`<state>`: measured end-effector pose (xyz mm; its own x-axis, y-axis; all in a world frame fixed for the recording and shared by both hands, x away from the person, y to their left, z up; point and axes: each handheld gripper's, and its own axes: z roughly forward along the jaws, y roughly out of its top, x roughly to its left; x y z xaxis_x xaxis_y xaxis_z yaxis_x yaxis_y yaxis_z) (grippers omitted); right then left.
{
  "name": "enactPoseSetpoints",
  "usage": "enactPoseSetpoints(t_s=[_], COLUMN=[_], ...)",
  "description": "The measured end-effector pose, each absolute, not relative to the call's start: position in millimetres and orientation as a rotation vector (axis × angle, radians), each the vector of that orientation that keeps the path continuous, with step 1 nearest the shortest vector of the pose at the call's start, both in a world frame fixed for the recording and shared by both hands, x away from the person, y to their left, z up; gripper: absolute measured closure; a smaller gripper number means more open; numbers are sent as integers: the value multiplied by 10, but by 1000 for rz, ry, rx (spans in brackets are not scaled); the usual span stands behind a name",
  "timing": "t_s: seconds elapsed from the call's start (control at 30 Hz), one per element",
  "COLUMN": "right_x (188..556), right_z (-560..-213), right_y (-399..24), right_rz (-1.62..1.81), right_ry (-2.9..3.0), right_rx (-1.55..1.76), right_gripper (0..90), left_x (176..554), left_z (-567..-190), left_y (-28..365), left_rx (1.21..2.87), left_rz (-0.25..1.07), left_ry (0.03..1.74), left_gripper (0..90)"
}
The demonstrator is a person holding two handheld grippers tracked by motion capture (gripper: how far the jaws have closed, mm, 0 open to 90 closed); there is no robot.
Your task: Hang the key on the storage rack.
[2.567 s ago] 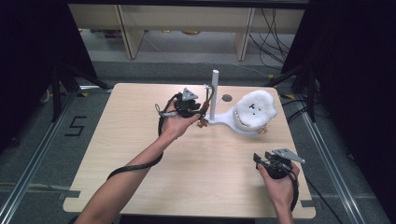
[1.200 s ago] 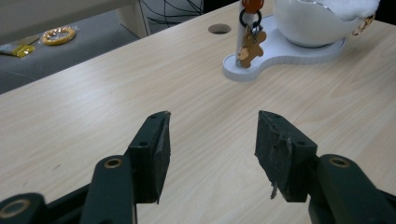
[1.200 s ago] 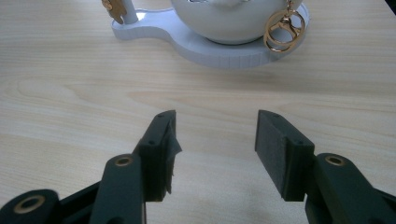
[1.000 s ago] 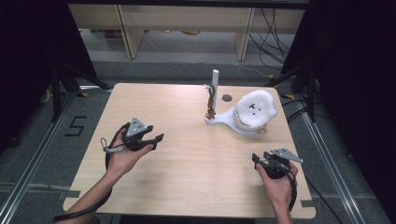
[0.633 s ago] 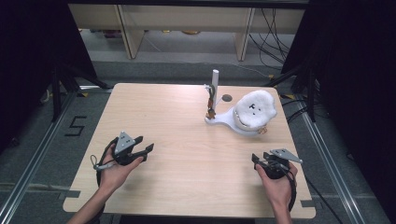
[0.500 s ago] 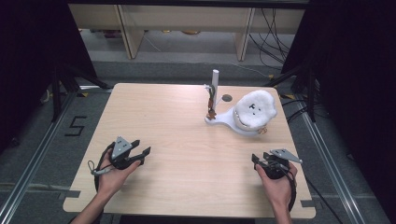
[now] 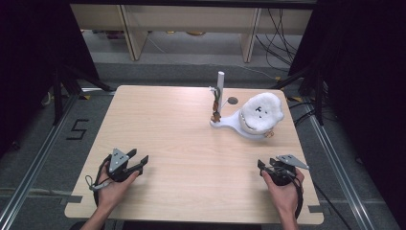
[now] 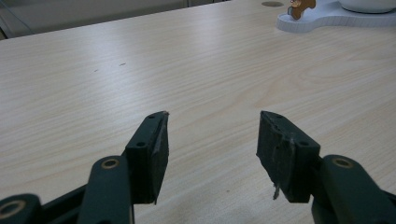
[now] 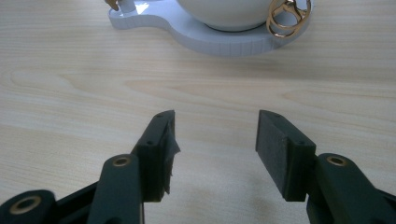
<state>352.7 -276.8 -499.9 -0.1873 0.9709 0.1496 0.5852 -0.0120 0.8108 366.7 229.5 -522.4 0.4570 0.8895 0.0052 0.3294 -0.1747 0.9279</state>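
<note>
- You're looking at a white stand sitting flat near the table's far right side, its slim post rising upright.
- A white domed piece is resting on it; a gold ring is leaning against its base edge.

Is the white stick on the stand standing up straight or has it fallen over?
Standing up. In the high view the white stick rises straight from the narrow end of the white stand on the table.

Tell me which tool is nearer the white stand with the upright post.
Right. The right tool sits just below the white stand; the left tool lies far across the table.
</note>
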Motion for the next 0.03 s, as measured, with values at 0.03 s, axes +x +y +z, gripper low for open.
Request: enactPoseSetpoints(t_s=[0.03], right_x=[3528], right_z=[-5007], right_y=[-2759], right_rz=[1100], right_ry=[1793], right_rx=[1612], right_gripper=[481], left_x=[3671], left_z=[-5225], left_y=[2292], left_rx=[1729], left_rz=[717], left_ry=[1055], left_gripper=[415])
